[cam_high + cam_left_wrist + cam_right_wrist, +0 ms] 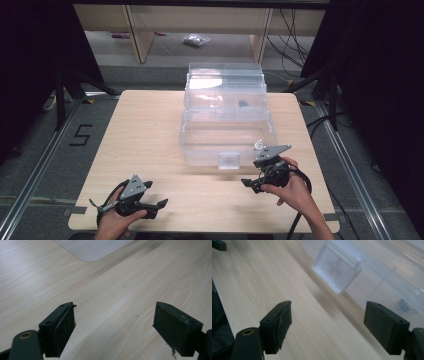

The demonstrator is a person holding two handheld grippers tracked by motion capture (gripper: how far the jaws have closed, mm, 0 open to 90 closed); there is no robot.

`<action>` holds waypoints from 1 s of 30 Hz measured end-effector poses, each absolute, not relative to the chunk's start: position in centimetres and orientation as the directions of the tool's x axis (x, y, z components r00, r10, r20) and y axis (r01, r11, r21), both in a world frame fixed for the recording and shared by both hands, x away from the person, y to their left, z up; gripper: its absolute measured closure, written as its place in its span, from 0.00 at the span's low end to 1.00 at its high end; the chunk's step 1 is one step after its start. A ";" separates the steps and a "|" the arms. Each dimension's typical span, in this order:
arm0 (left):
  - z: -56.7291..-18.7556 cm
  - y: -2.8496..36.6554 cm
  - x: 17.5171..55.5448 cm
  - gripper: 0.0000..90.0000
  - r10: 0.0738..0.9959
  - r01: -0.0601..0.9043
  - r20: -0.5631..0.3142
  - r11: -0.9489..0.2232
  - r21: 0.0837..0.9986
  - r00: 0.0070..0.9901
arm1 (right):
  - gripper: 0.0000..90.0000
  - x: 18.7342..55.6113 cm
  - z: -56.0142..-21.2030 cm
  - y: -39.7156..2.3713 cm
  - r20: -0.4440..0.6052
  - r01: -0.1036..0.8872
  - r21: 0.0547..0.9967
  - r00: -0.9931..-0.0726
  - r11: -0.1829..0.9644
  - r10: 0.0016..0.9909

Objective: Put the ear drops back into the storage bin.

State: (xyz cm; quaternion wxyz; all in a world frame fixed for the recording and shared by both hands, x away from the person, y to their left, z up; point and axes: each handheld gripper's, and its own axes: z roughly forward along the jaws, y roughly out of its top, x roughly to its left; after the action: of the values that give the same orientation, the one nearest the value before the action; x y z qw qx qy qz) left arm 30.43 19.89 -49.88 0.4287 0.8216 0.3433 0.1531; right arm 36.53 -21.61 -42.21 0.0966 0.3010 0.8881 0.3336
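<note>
Two tongs, both spread, pinching nothing: left tongs (161,203) over bare desk (150,130), right tongs (248,183) just beside the clear box (227,137) at desk centre. You face thin, rigid plastic — likely light, slick, prone to crack. Take the front latch (337,270), not the walls. Box's long axis runs left-right; latch points toward you.

1. We get a brightly lit table (150,145) in the high view's centre; the left and right edges fall off into black.
2. Glare sits on the clear box (225,85), upper centre.
3. Both gripper views look soft, the latch (337,270) blurred.
</note>
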 end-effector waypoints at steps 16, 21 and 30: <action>-49.9 19.9 30.4 0.19 0.697 0.430 -0.040 -0.395 0.812 0.716 | 0.25 35.8 -44.1 -22.3 0.065 0.512 0.660 -0.769 0.550 0.636; -49.8 19.9 30.4 0.19 0.696 0.429 -0.039 -0.396 0.812 0.717 | 0.25 35.4 -44.6 -22.5 0.076 0.517 0.673 -0.760 0.530 0.645; -49.9 19.7 30.4 0.19 0.703 0.433 -0.054 -0.375 0.820 0.709 | 0.25 34.8 -45.0 -23.1 0.089 0.524 0.672 -0.758 0.523 0.646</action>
State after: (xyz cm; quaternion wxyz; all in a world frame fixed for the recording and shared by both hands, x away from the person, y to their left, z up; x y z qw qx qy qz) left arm 30.37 19.73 -49.94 0.4372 0.8146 0.3487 0.1541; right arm 34.85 -23.07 -45.00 0.0859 0.3368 0.8685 0.3535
